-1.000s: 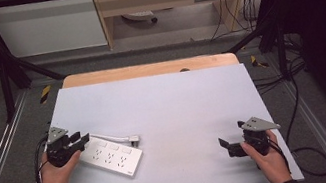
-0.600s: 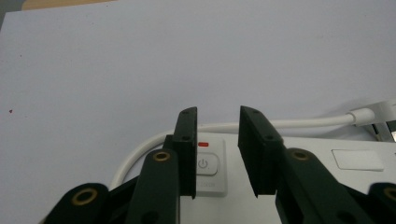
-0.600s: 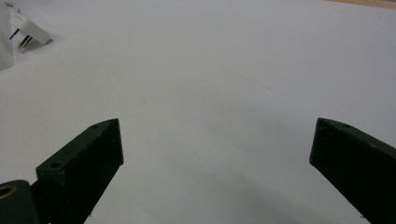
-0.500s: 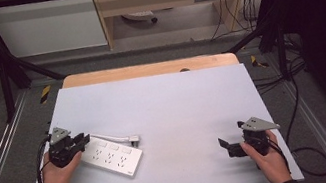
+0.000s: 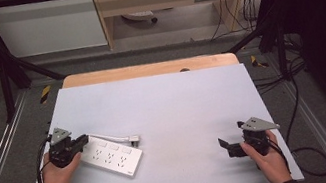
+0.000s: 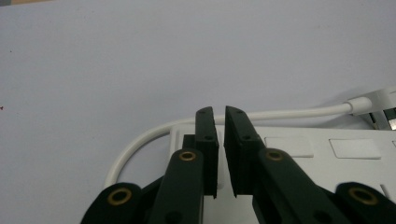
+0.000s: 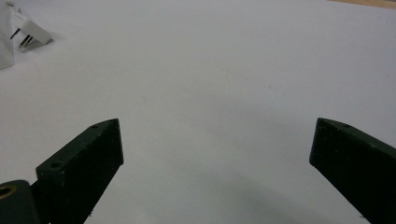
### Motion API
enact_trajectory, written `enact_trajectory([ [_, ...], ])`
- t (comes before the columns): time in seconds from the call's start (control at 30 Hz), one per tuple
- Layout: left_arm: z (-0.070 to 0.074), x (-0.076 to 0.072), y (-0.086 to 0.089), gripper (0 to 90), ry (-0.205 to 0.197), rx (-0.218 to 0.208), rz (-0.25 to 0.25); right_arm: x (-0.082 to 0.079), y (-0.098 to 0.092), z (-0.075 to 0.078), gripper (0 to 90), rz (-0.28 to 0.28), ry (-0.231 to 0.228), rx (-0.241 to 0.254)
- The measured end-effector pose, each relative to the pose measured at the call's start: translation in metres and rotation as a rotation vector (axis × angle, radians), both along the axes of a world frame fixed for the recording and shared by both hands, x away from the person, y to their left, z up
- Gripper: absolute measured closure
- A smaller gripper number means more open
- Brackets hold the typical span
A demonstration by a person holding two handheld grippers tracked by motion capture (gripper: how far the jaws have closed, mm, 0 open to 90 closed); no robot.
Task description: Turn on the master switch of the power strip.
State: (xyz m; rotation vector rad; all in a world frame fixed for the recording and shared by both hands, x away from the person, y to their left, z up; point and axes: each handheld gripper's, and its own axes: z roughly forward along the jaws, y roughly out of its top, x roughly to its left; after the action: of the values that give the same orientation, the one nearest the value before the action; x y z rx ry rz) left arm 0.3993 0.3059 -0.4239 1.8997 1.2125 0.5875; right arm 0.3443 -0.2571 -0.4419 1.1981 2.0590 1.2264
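The left gripper (image 5: 77,143) stood at about 8 o'clock on the grey table (image 5: 168,105), and its jaws had just been closing to a narrow slit, with nothing between them, right over the near-left end of the white power strip (image 5: 111,156). The strip lay flat at the gripper's 4 o'clock, with its cable (image 6: 154,135) curving round to the plug (image 5: 133,139). The right gripper (image 5: 226,145) rested at about 4 o'clock on the table, well apart from the strip, with its jaws wide and empty.

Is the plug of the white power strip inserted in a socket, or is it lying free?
Lying free. The plug rests on the table beside the power strip, at the end of its short curved cable; its bare prongs are visible.
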Motion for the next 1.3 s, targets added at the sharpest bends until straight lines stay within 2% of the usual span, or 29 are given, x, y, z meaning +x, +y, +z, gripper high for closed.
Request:
enact_trajectory([
  [0.47,-0.0030,0.0007,-0.0003,90.0,0.000,0.018,-0.012,0.0003,-0.0002,-0.0006,3.2,-0.003,0.004,-0.004],
  [0.83,-0.0062,0.0022,-0.0013,90.0,0.013,0.033,-0.017,0.0004,0.0000,-0.0007,3.2,0.000,0.005,-0.003],
  [1.0,-0.0086,0.0030,-0.0010,90.0,0.028,0.030,-0.017,0.0005,-0.0001,-0.0007,3.2,0.000,0.005,-0.001],
  [1.3,-0.0092,0.0033,-0.0002,90.0,0.029,0.027,-0.015,0.0004,0.0000,-0.0005,3.3,0.000,0.004,-0.001],
])
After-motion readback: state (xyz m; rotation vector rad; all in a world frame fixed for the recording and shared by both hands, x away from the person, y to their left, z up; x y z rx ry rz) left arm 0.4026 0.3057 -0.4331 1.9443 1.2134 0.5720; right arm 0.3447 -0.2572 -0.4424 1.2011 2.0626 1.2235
